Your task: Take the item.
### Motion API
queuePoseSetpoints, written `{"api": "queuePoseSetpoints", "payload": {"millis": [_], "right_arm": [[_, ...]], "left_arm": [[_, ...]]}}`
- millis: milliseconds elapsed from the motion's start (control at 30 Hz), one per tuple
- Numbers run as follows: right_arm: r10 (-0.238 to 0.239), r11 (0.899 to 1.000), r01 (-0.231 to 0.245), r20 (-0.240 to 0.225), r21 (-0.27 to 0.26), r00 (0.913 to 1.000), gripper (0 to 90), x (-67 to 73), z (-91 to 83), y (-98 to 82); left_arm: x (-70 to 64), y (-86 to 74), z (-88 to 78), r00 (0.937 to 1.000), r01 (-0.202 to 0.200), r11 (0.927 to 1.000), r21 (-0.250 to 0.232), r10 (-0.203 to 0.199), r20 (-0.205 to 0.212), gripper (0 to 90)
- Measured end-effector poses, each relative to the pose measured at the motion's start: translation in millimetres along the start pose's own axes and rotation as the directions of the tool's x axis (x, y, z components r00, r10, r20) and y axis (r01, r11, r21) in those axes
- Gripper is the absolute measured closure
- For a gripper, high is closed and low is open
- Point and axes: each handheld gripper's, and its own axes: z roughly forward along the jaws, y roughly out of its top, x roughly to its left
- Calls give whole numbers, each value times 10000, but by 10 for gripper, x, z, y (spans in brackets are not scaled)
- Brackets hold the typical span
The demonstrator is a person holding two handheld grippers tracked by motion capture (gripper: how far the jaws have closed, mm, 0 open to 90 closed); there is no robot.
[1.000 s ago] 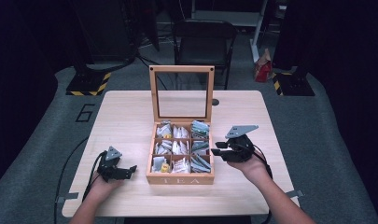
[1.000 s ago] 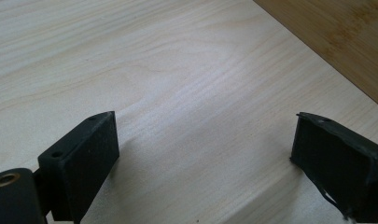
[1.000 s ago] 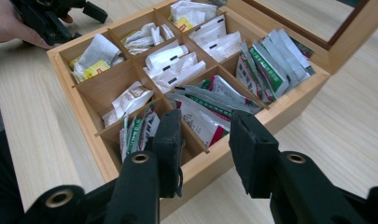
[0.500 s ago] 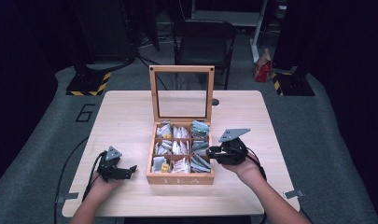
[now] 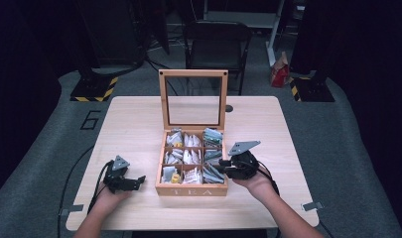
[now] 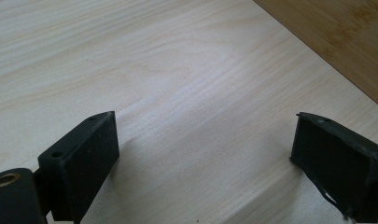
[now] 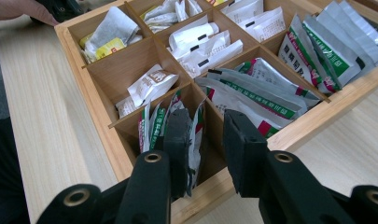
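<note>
right hand-held gripper (image 7: pixel 203 140): jaws slightly apart over tea packets (image 7: pixel 151 123) in near-right compartment of tea box (image 5: pixel 191 188) | packets likely light, thin, floppy, slick foil; pinch top edge | left hand-held gripper (image 6: pixel 203 154): jaws wide apart, empty, over surface (image 6: pixel 154 70)

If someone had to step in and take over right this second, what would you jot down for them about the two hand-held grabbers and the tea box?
Left gripper: open, holding nothing, resting on the pale wooden table left of the box.

Right gripper: jaws part open, dipped into the near right compartment of the open wooden tea box, straddling a white and green tea sachet. Not clamped yet.

Box: glass lid standing upright, compartments stocked with sachets; green-striped foil packets fill the next compartment.

Done: lid is open, right gripper is lined up on a sachet.

Left: probably close the jaws on that sachet and lift it out. No sachet lies on the table so far.
</note>
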Motion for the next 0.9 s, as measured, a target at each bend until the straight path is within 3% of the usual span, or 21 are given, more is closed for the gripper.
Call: {"api": "queuePoseSetpoints", "payload": {"millis": [533,900], "right_arm": [[69,10000,-69,-140,49,9999,735,2,59,-42],[104,9997,-99,-234,225,9997,796,-2,132,-84]], "left_arm": [[0,0,0,10000,-8,10000,-5,8,-11,70],[0,0,0,10000,-11,10000,-3,11,-10,70]]}}
